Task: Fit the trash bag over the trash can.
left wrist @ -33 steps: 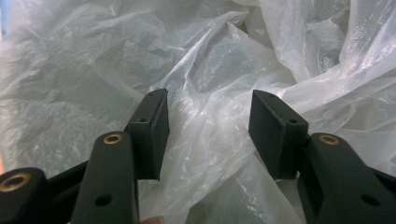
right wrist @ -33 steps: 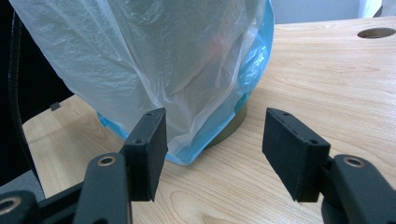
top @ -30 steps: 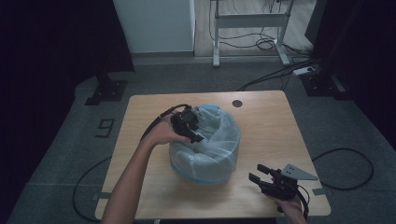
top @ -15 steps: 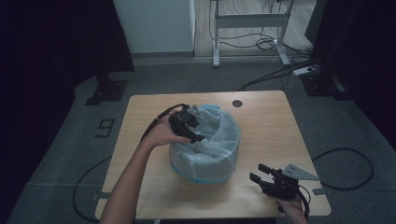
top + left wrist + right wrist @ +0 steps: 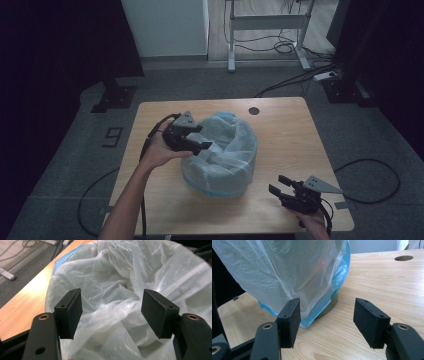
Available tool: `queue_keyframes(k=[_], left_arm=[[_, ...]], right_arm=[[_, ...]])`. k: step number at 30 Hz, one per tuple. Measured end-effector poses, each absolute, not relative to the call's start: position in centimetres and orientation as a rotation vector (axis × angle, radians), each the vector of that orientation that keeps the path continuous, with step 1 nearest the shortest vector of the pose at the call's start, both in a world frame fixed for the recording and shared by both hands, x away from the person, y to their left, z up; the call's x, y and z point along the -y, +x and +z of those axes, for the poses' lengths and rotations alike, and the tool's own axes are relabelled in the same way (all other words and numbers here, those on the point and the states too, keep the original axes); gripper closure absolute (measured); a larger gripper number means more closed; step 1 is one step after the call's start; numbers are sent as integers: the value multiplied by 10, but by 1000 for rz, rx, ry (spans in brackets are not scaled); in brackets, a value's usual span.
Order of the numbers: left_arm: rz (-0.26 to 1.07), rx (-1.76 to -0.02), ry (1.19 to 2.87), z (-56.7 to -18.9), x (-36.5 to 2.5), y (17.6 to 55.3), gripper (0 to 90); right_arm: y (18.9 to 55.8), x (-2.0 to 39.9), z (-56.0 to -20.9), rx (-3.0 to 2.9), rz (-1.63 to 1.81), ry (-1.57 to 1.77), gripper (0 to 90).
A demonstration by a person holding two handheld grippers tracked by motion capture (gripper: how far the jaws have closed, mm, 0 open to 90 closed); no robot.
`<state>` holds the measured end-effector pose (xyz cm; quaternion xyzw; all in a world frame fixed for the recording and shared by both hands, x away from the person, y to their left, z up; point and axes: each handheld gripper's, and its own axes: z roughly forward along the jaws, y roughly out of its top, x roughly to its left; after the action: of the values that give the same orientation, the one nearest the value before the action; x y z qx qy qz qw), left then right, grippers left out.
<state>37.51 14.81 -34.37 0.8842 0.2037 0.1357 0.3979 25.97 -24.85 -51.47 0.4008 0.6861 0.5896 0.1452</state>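
Since a second ago, your left gripper (image 5: 197,145) is pulling back toward the left and near side of the bag, and its jaws have just been opening; your right gripper (image 5: 282,186) is keeping its place.

Working down from the largest thing, the wooden table (image 5: 280,135) is carrying the pale plastic bag (image 5: 225,152), which is sitting at its middle, draped over a round container with a blue hem gathering low around the base (image 5: 332,305). That base is showing as a dark greenish rim on the table in the right gripper view.

You are holding the left gripper at the bag's upper left rim, with its jaws standing well apart. Crumpled film (image 5: 112,312) is lying between and beyond the pads (image 5: 71,311), but neither pad is pressing on it.

You are holding the right gripper low at the table's near right corner, well apart from the bag in the high view. Its jaws are standing wide apart, with nothing between the pads (image 5: 293,317) and bare wood beyond them.
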Motion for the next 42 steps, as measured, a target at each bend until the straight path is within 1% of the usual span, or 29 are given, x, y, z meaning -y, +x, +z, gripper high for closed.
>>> queue_keyframes(k=[8, 14, 22, 25, 34, 42], left_arm=[[380, -548, 2139, -350, -176, 348, 329], [406, -562, 2106, -356, -190, 334, 332], [432, -603, 2045, -375, -216, 307, 333], [485, -616, 2053, -383, -223, 297, 334], [486, -640, 2029, -408, -244, 274, 332], [459, -667, 2017, -425, -253, 265, 332]], right_arm=[[260, 249, -516, -1981, 1676, 1157, 379], [261, 249, -517, -1982, 1669, 1161, 376], [261, 249, -518, -1986, 1661, 1164, 376], [261, 248, -519, -1990, 1657, 1163, 375], [262, 248, -524, -2004, 1636, 1181, 375], [262, 248, -526, -2010, 1632, 1185, 374]])
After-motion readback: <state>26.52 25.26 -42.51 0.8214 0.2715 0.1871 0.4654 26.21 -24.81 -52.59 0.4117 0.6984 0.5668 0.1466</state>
